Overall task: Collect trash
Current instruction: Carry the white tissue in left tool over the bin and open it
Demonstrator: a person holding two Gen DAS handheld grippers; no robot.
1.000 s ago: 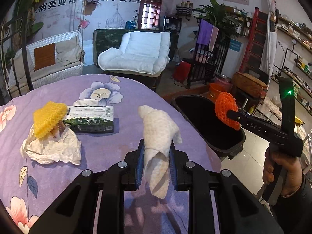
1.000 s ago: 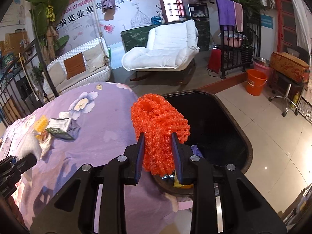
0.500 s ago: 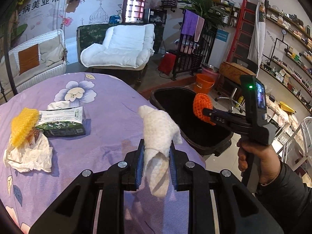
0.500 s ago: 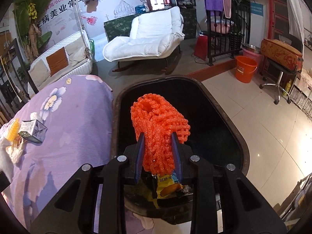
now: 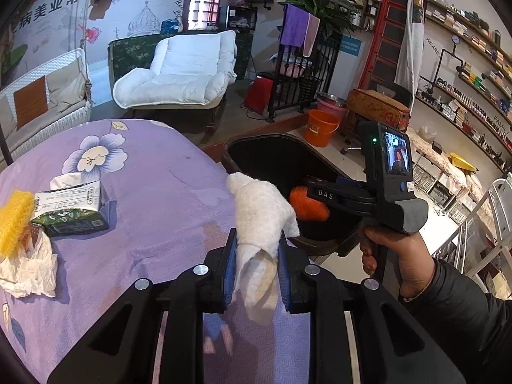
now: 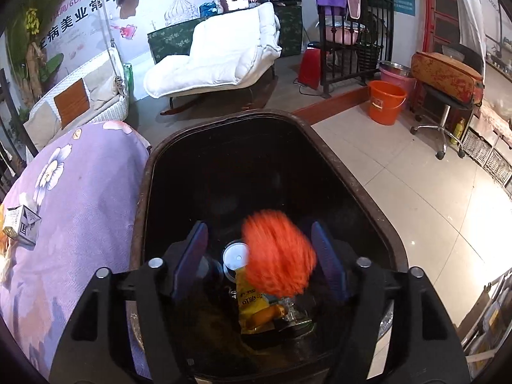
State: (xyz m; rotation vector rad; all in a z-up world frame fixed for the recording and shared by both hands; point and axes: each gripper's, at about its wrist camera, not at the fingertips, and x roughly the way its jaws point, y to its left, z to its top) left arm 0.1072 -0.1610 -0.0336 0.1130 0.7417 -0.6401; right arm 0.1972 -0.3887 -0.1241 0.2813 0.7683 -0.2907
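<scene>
Orange foam net (image 6: 277, 257) is motion-blurred between the spread fingers of the right gripper (image 6: 259, 256), touching neither pad, inside the mouth of the black bin (image 6: 352, 179). Right gripper is held over the bin, pointing down into it; the person's right hand (image 5: 395, 249) grips its handle from below, dark sleeve running to the lower right. Bin bottom holds a yellow snack wrapper (image 6: 252, 304) and a white round lid (image 6: 235, 257).

Left gripper (image 5: 257, 267) is level above the purple floral tablecloth (image 5: 160, 198) near the table edge, fingers pinching a white crumpled paper towel (image 5: 260, 217); the towel sticks up past the tips and hangs below them.

Remaining on the cloth, far left: a green-and-white carton (image 5: 68, 206) lying on its side, a yellow foam net (image 5: 14, 220) just beside it, and a crumpled white tissue (image 5: 27, 268) under the yellow net. The bin stands just beside the table edge.
</scene>
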